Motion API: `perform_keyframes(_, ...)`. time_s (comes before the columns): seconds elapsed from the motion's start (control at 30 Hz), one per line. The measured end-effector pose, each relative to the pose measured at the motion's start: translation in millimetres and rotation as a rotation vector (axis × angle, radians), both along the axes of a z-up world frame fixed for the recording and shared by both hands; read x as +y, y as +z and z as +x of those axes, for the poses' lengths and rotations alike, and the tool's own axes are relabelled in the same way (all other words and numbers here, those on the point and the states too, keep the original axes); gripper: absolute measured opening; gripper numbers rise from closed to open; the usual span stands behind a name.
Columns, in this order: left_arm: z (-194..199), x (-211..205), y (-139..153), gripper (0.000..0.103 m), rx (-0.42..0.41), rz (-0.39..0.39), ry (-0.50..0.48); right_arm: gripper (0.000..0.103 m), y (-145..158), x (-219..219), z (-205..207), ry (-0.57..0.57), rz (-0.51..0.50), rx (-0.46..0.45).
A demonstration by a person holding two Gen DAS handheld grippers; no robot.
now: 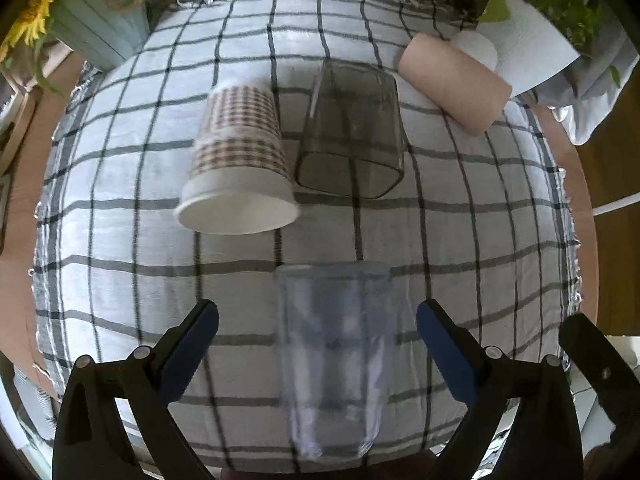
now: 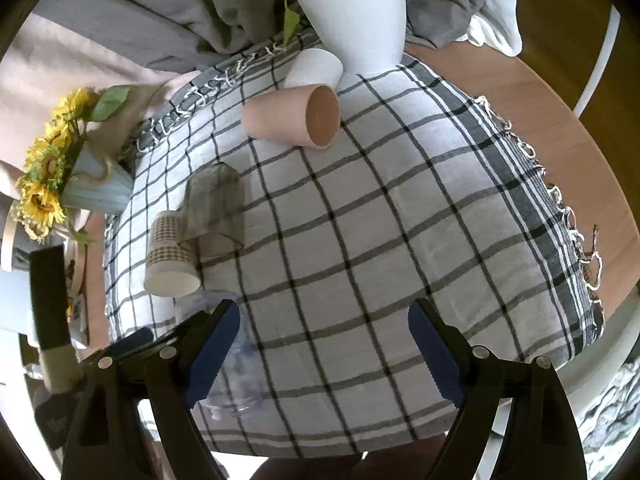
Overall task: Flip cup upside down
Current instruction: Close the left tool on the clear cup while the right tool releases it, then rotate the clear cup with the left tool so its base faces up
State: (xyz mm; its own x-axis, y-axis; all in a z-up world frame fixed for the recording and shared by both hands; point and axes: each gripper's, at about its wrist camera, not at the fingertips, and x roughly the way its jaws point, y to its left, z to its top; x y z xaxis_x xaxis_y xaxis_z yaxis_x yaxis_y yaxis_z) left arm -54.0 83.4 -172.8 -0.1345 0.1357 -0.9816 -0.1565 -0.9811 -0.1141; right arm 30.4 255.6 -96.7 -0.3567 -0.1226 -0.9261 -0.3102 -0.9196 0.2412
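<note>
A clear plastic cup point(image 1: 334, 356) stands rim-down on the checked cloth point(image 1: 460, 220), between the spread fingers of my open left gripper point(image 1: 318, 316), which do not touch it. In the right wrist view the same cup point(image 2: 236, 364) sits partly behind my left finger point(image 2: 212, 344). My right gripper point(image 2: 324, 320) is open and empty over bare cloth. A checked paper cup point(image 1: 240, 160) and a smoky clear cup point(image 1: 354, 132) stand rim-down farther back. A pink cup point(image 1: 452, 82) lies on its side, mouth toward the right wrist view point(image 2: 296, 116).
A white cup point(image 2: 314, 68) lies behind the pink one, beside a white plant pot point(image 2: 356, 20). A pale blue vase with sunflowers point(image 2: 96, 188) stands at the cloth's far left. Grey fabric is heaped behind. The wooden table edge point(image 2: 560, 120) runs on the right.
</note>
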Motion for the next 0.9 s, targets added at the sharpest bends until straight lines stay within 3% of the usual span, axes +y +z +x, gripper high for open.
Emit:
perform_keyframes(0.27,-1.5,11.1,-21.0,0.072,-0.025,-0.028,0.017,0.086,-12.9,12.5,-4.0,0.031,0.005,-0.034)
perform_keyframes(0.57,4.1,9.3,-15.4,0.071,0.019,-0.009,0.08,0.086,-17.1,16.6,-6.1,0.073,0.009,-0.039)
perform_keyframes(0.9,22.9,12.3,33.3,0.071,0.25,0.018,0.052,0.086,-8.9,24.9,-7.4,0.09,0.008,-0.009)
